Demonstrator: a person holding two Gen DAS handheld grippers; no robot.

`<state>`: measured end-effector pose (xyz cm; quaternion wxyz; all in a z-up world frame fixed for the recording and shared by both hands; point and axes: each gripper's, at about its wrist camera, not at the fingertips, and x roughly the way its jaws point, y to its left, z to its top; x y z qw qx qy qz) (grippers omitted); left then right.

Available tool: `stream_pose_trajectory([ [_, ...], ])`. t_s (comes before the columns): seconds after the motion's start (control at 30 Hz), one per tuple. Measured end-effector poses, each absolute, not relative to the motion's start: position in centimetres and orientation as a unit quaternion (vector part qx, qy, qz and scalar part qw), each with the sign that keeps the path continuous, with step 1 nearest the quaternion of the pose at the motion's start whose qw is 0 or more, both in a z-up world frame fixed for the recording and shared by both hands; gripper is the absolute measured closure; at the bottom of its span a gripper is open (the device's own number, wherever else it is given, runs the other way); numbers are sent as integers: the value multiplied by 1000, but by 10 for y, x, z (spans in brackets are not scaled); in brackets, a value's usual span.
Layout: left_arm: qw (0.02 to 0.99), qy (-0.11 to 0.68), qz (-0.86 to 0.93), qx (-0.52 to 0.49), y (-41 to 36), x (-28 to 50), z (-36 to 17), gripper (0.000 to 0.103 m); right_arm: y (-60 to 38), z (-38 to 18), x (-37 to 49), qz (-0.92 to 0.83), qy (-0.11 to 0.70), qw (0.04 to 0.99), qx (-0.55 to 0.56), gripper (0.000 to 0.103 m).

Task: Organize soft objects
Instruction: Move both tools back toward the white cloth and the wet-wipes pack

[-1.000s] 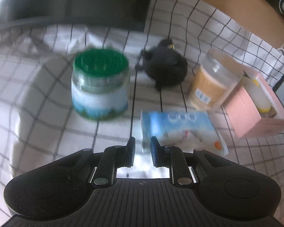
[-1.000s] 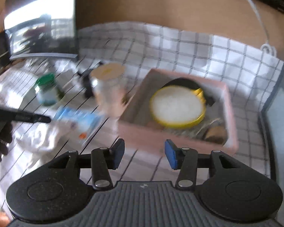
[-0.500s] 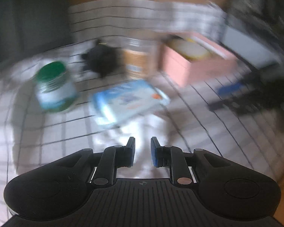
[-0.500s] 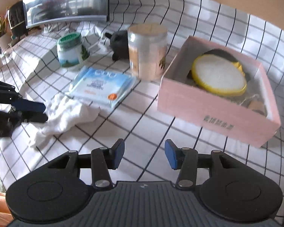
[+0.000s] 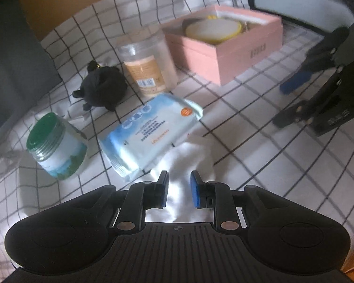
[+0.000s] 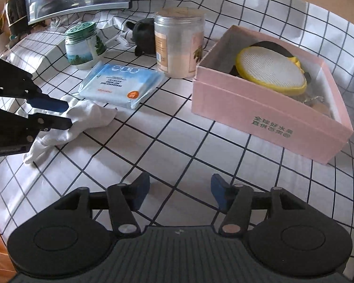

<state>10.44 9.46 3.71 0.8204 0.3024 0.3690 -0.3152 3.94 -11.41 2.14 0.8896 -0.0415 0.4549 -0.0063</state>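
Tongs left point(image 5: 179, 188) opening over white cloth point(image 5: 188, 155) | right point(image 6: 180, 194) opening, empty

Two jars point(image 6: 179, 43), one wipes pack point(image 6: 122, 85), one box point(image 6: 266, 115), perhaps one glove point(image 6: 82, 118).

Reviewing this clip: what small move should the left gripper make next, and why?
Probably lower the left gripper and close on the white cloth. Its jaws are opening with the crumpled cloth right at the fingertips, not yet pinched, while the pink box beyond stands open.
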Motion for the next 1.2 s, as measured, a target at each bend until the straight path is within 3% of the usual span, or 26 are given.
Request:
stream_pose_trajectory([
  [0.2,811,382,-330,295,94,124,33,75,-117,20,37,-11,449,893,-39,37],
  [0.5,811,457,-326,163,112,160,34,77,-116,18,35,-18,445,895,-33,29],
  [0.63,801,467,-341,153,111,157,35,75,-115,18,35,-18,444,895,-34,26],
  [0.9,801,447,-351,188,100,136,36,73,-113,16,36,-13,441,897,-36,18],
  [1.03,823,387,-340,239,104,128,45,71,-113,15,36,-9,441,897,-37,17],
  [1.2,841,392,-317,197,120,153,53,72,-112,15,35,-9,440,897,-38,17],
])
